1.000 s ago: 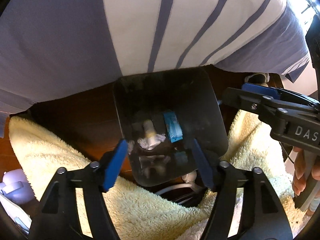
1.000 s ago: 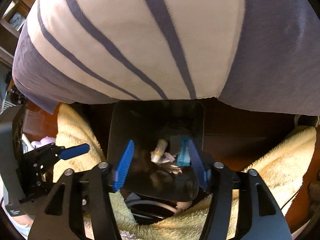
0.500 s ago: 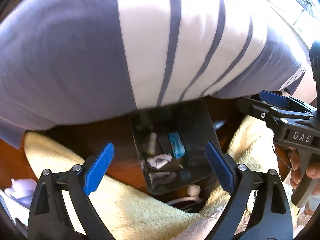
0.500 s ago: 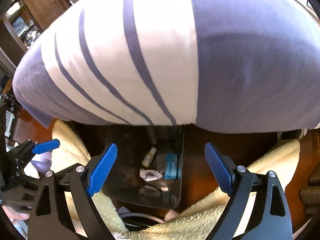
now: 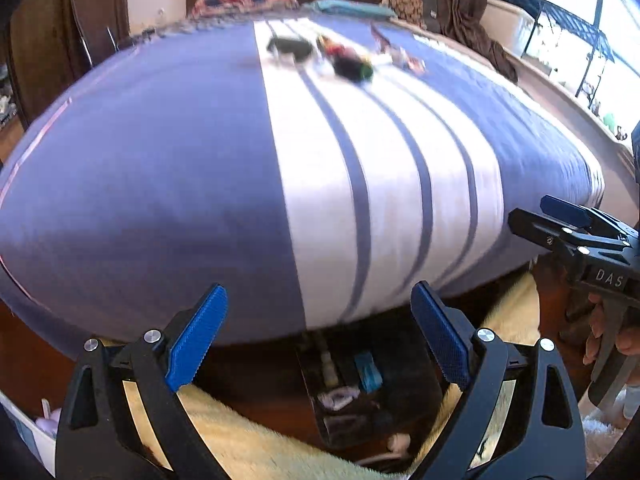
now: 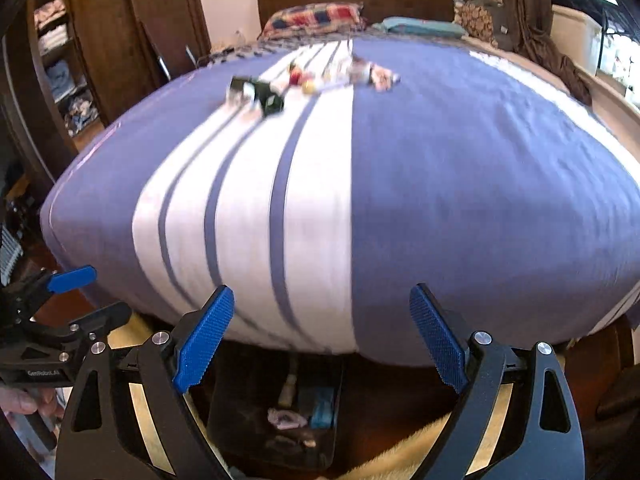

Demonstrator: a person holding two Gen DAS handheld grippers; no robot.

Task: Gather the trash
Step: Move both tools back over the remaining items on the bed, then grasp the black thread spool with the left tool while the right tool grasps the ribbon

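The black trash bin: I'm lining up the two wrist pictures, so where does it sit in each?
Left wrist: the black trash bin is bottom centre, right of the midline, below the bed's edge.
Right wrist: the bin is bottom centre, left of the midline.
Shared landmark: the blue wrapper inside it.

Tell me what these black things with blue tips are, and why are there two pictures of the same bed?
They are tongs that a person holds, one in each hand. A small camera sits on each, so each picture looks out along its own tongs. The left tongs and the right tongs are both wide open and hold nothing. In front is a big bed with a purple and white striped cover. Far up on it lies a little heap of trash, too blurry to name piece by piece. On the floor at the foot of the bed stands a black bin with a few scraps in it, beside a fluffy yellow rug.
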